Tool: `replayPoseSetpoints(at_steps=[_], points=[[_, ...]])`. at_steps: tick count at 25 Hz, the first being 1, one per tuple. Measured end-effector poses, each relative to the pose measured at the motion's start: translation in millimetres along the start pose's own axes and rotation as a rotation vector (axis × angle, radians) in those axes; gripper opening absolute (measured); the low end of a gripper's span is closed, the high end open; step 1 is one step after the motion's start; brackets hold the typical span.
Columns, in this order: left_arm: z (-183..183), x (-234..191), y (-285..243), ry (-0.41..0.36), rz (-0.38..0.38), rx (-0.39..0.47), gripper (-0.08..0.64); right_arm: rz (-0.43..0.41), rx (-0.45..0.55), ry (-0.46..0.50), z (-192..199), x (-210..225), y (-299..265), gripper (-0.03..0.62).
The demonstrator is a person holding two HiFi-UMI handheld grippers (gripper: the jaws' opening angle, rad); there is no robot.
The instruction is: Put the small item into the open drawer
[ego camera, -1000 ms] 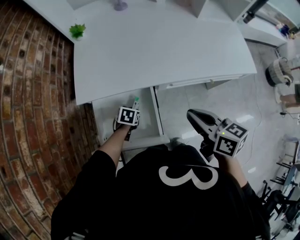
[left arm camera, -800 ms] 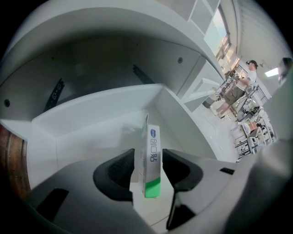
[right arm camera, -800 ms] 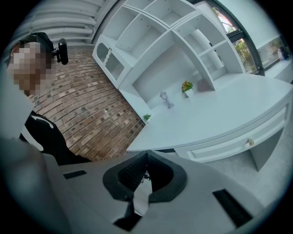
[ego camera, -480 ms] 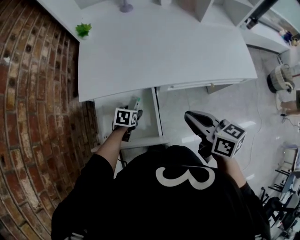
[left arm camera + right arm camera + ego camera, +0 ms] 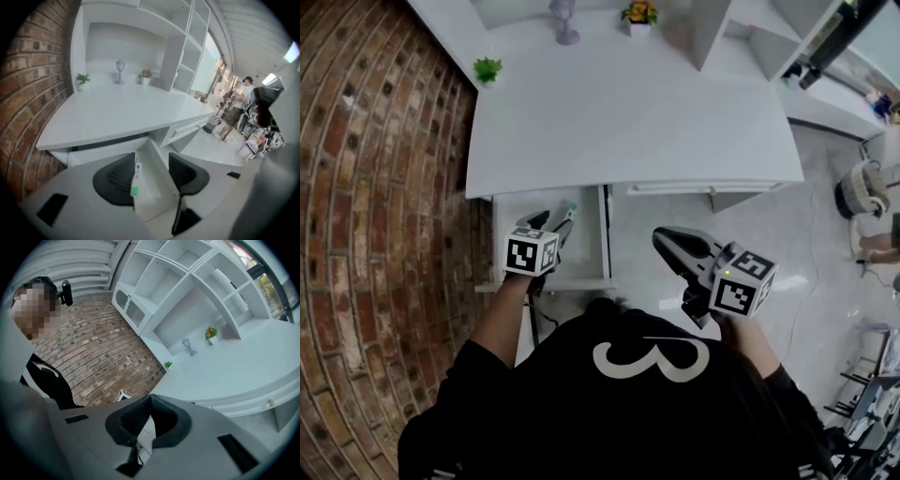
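Observation:
The small item (image 5: pixel 570 208), a white stick with a green end, lies inside the open drawer (image 5: pixel 605 239) under the white desk's (image 5: pixel 628 122) left end. My left gripper (image 5: pixel 553 221) hovers above the drawer, open. In the left gripper view the item (image 5: pixel 136 176) shows through the gap beside the left pad (image 5: pixel 117 180), down on the drawer floor (image 5: pixel 152 190), with neither pad pressing on it. The jaws of the left gripper (image 5: pixel 152 156) have just been closing a little and hold nothing. My right gripper (image 5: pixel 664 241) hangs over the floor right of the drawer, shut (image 5: pixel 150 398) and empty.
A brick wall (image 5: pixel 384 206) runs along the left of the desk. A small green plant (image 5: pixel 487 69), a grey figurine (image 5: pixel 565 19) and a flower pot (image 5: pixel 638 15) stand at the desk's back under white shelves. A closed drawer front (image 5: pixel 694 187) sits under the desk's right half. A person (image 5: pixel 241 108) stands far off.
My left gripper has risen away from the drawer with its jaws wider apart, and the item stays in the drawer. The right gripper has lifted slightly.

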State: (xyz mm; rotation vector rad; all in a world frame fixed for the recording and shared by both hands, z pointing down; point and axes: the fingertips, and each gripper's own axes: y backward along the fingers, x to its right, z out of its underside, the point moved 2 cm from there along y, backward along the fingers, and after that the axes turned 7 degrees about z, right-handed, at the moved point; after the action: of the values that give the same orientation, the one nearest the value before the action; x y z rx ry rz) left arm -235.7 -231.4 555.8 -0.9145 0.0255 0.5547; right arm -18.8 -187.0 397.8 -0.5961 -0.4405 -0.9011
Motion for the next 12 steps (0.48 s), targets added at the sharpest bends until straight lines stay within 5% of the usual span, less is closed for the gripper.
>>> replayPoseSetpoints(at_steps=[7,12], points=[[-57,94,70,0.078,0.227,0.252,0.078,-0.088,0.061,0.058,-17,-30,26,0.009],[-85,159,115,0.046,0.386,0.369,0.005,-0.088,0.099,0.130,-19,-45,42,0.009]])
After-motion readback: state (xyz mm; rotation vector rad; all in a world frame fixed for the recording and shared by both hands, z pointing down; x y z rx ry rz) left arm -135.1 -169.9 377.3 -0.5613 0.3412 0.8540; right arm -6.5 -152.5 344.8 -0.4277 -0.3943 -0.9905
